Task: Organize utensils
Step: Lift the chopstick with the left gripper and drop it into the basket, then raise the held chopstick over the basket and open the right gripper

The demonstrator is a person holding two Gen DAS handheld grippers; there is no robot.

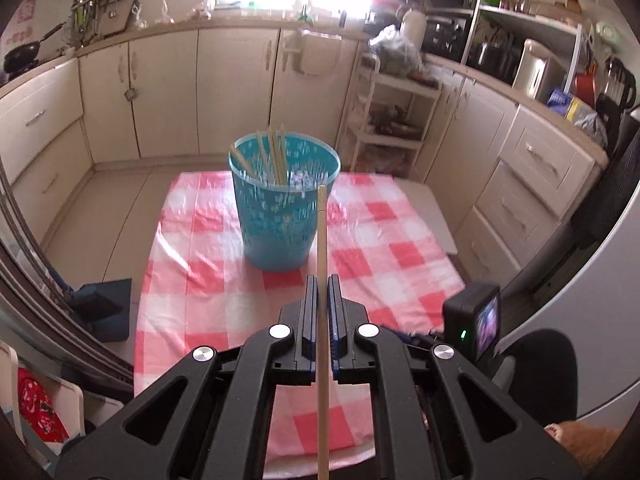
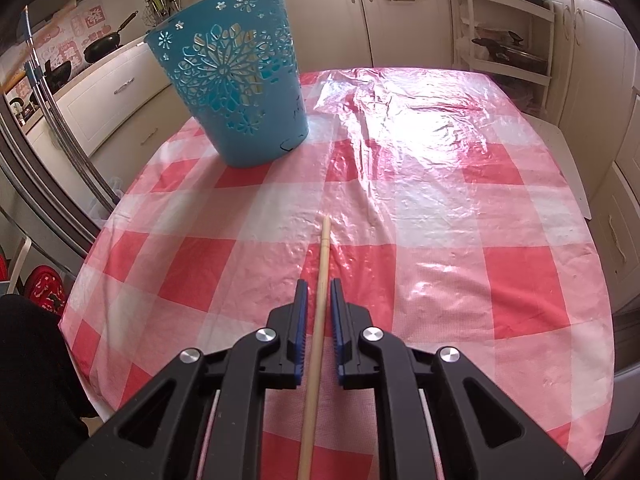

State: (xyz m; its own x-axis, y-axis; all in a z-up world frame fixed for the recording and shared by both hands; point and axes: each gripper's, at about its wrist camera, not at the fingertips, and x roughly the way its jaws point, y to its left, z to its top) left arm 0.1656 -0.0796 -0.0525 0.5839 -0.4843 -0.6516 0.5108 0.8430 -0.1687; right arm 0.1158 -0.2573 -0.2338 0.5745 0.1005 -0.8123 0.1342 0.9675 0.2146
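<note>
A blue perforated basket [image 1: 285,208] stands on the red-and-white checked tablecloth [image 1: 380,248] and holds several wooden chopsticks [image 1: 274,156]. My left gripper [image 1: 322,280] is shut on a wooden chopstick [image 1: 321,232], held above the table with its tip near the basket's front rim. In the right wrist view the basket [image 2: 232,92] stands at the far left. My right gripper [image 2: 318,284] sits low over the cloth [image 2: 440,208], jaws slightly apart, with another chopstick [image 2: 322,264] lying between them; the jaws do not visibly press it.
Cream kitchen cabinets [image 1: 236,92] ring the table. A white shelf trolley [image 1: 396,112] stands beyond the far right corner. A small action camera [image 1: 476,324] sits at the table's right edge. A fridge door [image 2: 52,120] stands to the left.
</note>
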